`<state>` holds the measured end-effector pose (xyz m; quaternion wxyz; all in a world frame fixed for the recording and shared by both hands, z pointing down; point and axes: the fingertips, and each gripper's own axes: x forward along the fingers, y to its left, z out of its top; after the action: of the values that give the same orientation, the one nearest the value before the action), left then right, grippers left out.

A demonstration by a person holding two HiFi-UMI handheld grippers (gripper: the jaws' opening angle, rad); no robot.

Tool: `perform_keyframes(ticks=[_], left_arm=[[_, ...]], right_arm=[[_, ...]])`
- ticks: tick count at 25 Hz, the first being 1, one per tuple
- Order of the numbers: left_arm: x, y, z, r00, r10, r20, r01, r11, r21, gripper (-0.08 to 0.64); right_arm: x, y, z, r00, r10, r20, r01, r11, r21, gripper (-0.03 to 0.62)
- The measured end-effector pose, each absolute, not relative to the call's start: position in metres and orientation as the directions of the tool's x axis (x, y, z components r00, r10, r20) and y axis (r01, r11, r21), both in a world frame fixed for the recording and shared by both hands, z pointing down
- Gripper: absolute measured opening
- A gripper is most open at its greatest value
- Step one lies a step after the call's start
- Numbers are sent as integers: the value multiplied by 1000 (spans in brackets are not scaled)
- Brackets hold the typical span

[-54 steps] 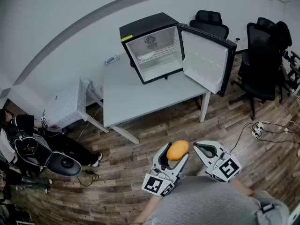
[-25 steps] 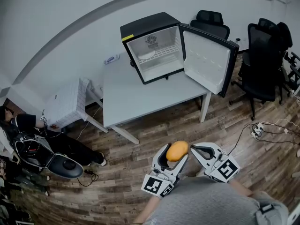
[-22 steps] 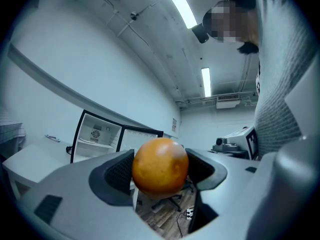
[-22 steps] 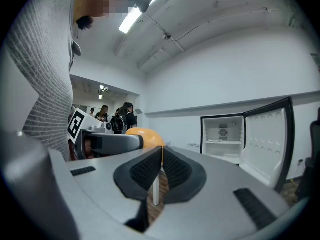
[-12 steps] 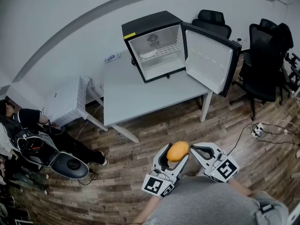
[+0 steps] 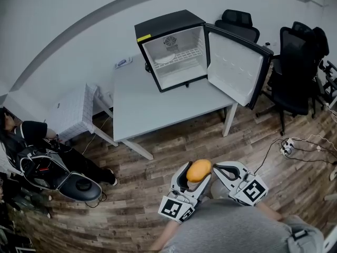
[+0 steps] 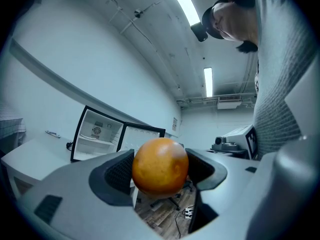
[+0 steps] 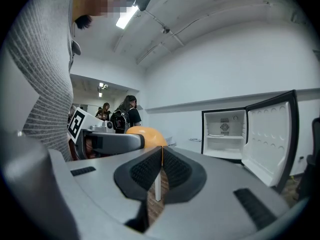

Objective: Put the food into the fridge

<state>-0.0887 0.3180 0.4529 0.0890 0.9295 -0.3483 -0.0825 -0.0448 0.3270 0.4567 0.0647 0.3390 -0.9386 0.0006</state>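
While the left gripper (image 7: 160, 170) is clamping a round orange fruit (image 7: 160, 165) between its two dark ribbed pads, the fruit is sitting squarely in the middle of the jaws, gripped on both sides. The head view is showing it held close to the person's grey-sweatered torso (image 6: 237, 228), above the wood-plank floor (image 6: 158, 194) and well apart from the fridge.

The right gripper (image 8: 160, 170) is hovering just beside the left one, its jaws pressed together with nothing between them.

The small black fridge with a white interior (image 6: 174, 49) is standing at the far end of the pale grey rectangular table (image 6: 158, 107). Its door (image 6: 234, 67) is hanging wide open to the right. A white plate (image 6: 164, 58) is lying on the wire shelf inside. The lower compartment is showing only its white walls.

Black office chairs (image 6: 295, 62) are standing to the right of the table.
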Motion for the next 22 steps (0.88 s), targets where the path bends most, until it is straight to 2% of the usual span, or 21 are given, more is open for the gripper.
perform_keyframes(ticks=[9, 22], left_arm=[[-86, 268, 459, 711, -698, -83, -667, -708, 232, 310], [-71, 115, 440, 670, -735, -101, -704, -673, 226, 310]], right_arm=[[-36, 273, 462, -775, -622, 111, -623, 782, 37, 14], [-15, 105, 439, -793, -607, 63, -607, 795, 18, 14]])
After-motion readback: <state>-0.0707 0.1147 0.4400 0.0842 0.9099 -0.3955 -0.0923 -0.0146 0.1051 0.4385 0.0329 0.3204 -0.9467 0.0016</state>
